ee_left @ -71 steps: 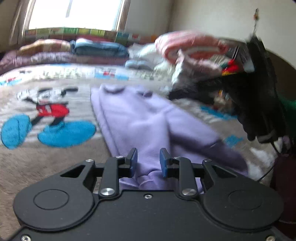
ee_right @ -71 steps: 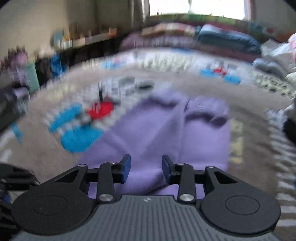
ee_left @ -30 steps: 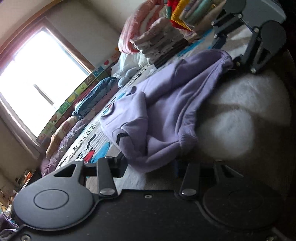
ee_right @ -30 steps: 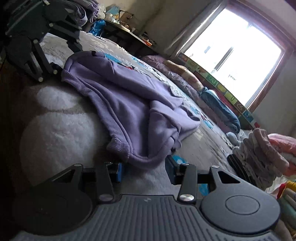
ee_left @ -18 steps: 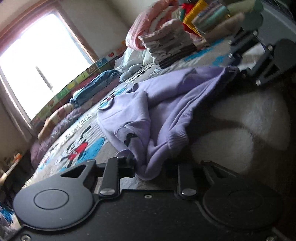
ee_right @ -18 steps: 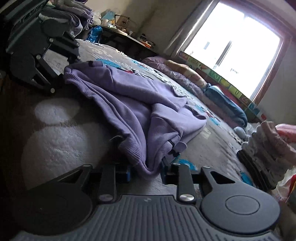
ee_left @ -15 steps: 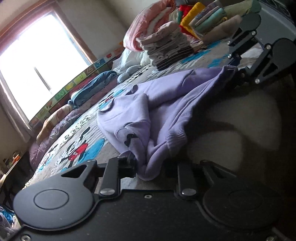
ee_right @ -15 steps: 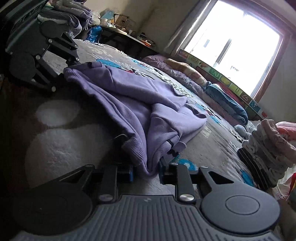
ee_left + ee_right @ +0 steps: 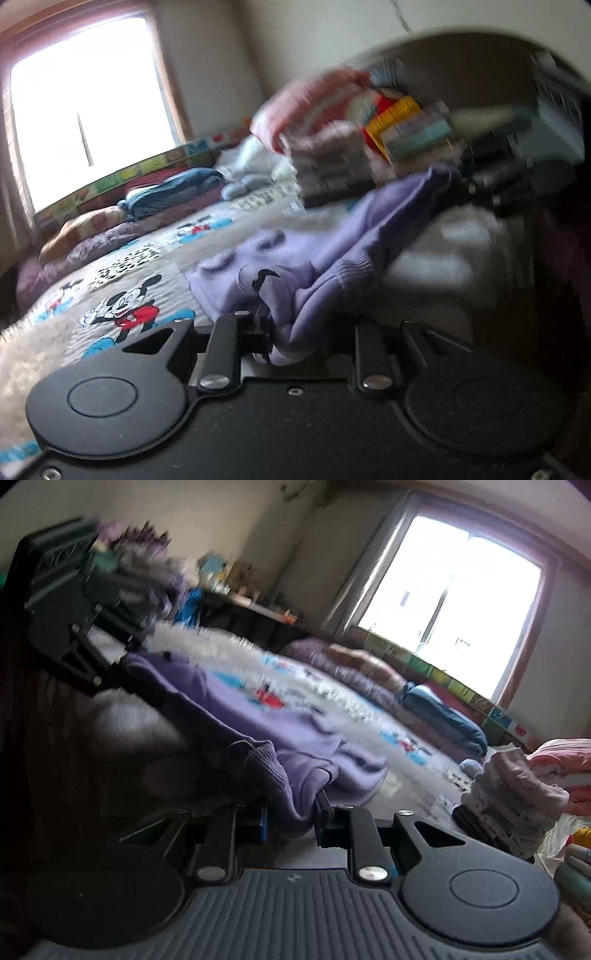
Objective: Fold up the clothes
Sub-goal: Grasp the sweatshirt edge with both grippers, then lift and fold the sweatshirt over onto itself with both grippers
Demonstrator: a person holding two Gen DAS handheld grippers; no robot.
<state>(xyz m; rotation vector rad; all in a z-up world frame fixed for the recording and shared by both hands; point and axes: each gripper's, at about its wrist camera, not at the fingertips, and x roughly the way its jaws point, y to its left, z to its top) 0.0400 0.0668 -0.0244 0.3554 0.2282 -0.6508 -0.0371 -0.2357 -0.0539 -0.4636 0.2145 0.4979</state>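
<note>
A lilac knit sweater [image 9: 295, 258] lies on the bed, its ribbed hem raised and stretched between both grippers. In the left wrist view my left gripper [image 9: 297, 332] is shut on a bunched corner of that hem. The right gripper [image 9: 460, 181] shows blurred at the upper right, holding the hem's other end. In the right wrist view my right gripper [image 9: 291, 819] is shut on its corner of the sweater [image 9: 240, 709]. The left gripper [image 9: 120, 666] holds the far end at the left. The rest of the garment trails down onto the blanket.
A cartoon-mouse blanket [image 9: 122, 306] covers the bed. Stacks of folded clothes [image 9: 332, 158] [image 9: 509, 797] stand at the bedside. Rolled bedding [image 9: 173, 188] lines the window wall. A cluttered desk [image 9: 251, 605] stands beyond the bed.
Both grippers went from open around the hem corners to shut on them, then rose, pulling the hem up off the bed. The left view rolled toward level.
</note>
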